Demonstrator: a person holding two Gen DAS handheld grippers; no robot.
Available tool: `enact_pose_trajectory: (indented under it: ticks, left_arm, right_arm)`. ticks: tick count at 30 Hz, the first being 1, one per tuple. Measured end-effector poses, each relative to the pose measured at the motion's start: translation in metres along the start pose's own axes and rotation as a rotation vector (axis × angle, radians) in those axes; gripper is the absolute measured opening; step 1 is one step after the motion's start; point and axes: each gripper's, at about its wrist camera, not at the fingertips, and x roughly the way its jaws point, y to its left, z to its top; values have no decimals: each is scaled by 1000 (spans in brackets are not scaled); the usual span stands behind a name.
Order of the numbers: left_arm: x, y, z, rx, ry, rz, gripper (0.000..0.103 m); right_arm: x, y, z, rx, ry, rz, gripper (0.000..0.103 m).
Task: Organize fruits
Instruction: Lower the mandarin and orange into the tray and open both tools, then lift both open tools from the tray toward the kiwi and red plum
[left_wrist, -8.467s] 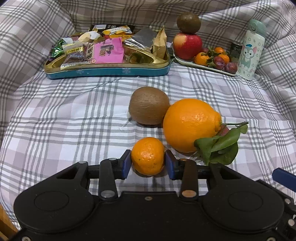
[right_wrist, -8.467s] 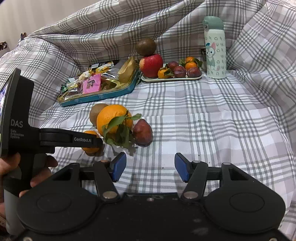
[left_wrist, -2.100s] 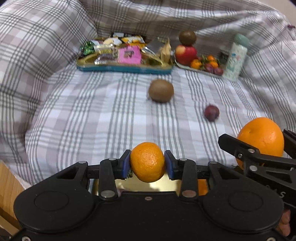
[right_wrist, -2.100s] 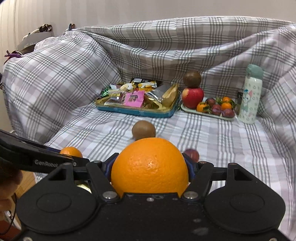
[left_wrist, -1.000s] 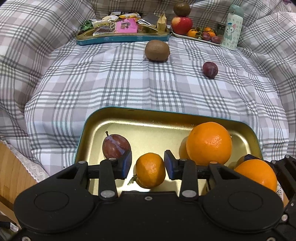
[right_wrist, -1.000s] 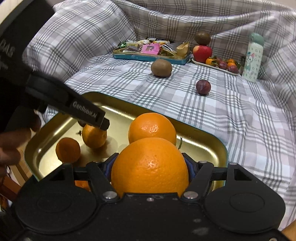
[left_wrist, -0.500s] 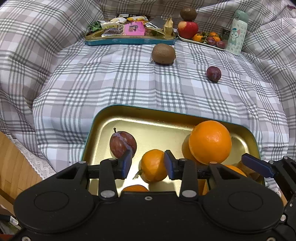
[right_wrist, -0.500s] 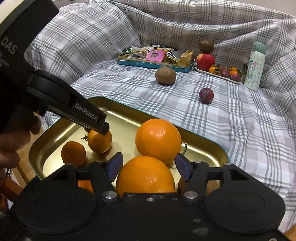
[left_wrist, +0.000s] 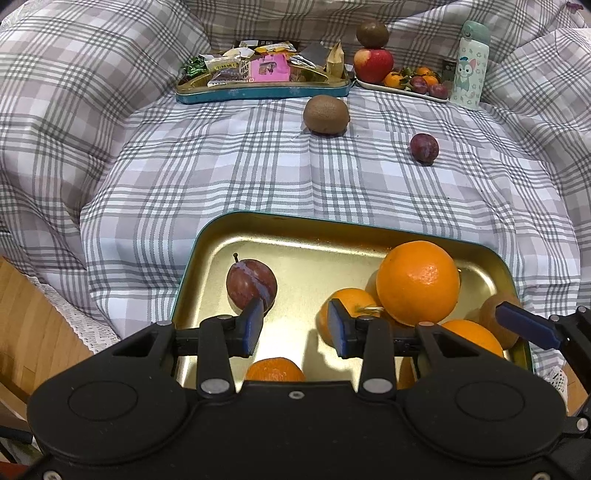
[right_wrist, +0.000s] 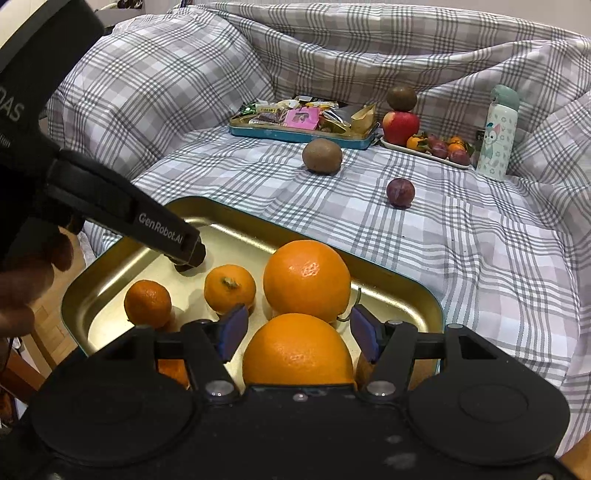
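A gold tray (left_wrist: 207, 266) with a teal rim lies on the checked cloth at the near edge. It holds a plum (left_wrist: 251, 284), tangerines (right_wrist: 147, 302) (right_wrist: 229, 288) and two large oranges (right_wrist: 306, 280) (right_wrist: 299, 349). My left gripper (left_wrist: 295, 326) hangs open over the tray floor with nothing in it; a tangerine (left_wrist: 351, 302) sits just right of it. My right gripper (right_wrist: 298, 334) is open, and the nearer large orange rests in the tray between and below its fingers, with small gaps at both pads. A kiwi (left_wrist: 326, 113) and a plum (left_wrist: 424, 147) lie on the cloth beyond.
At the back stand a teal snack tin (right_wrist: 303, 129), a white plate (right_wrist: 424, 153) with an apple, a kiwi and small fruit, and a pale bottle (right_wrist: 496, 133). Cloth folds rise left, right and behind. Wooden floor (left_wrist: 29, 314) shows past the near left edge.
My right gripper let go of the large orange, which now rests low in the tray. My left jaws spread wider and shifted left off the tangerine they had dropped.
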Motion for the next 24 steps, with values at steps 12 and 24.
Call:
enact_pose_trajectory:
  ticks: [12, 24]
  left_arm:
    - [-11, -1, -8, -2, -12, 14, 47]
    - [-22, -10, -20, 6, -10, 14, 47]
  right_arm:
    - [-13, -3, -2, 60, -10, 2, 64]
    - [-26, -14, -5, 180, 8, -7, 64]
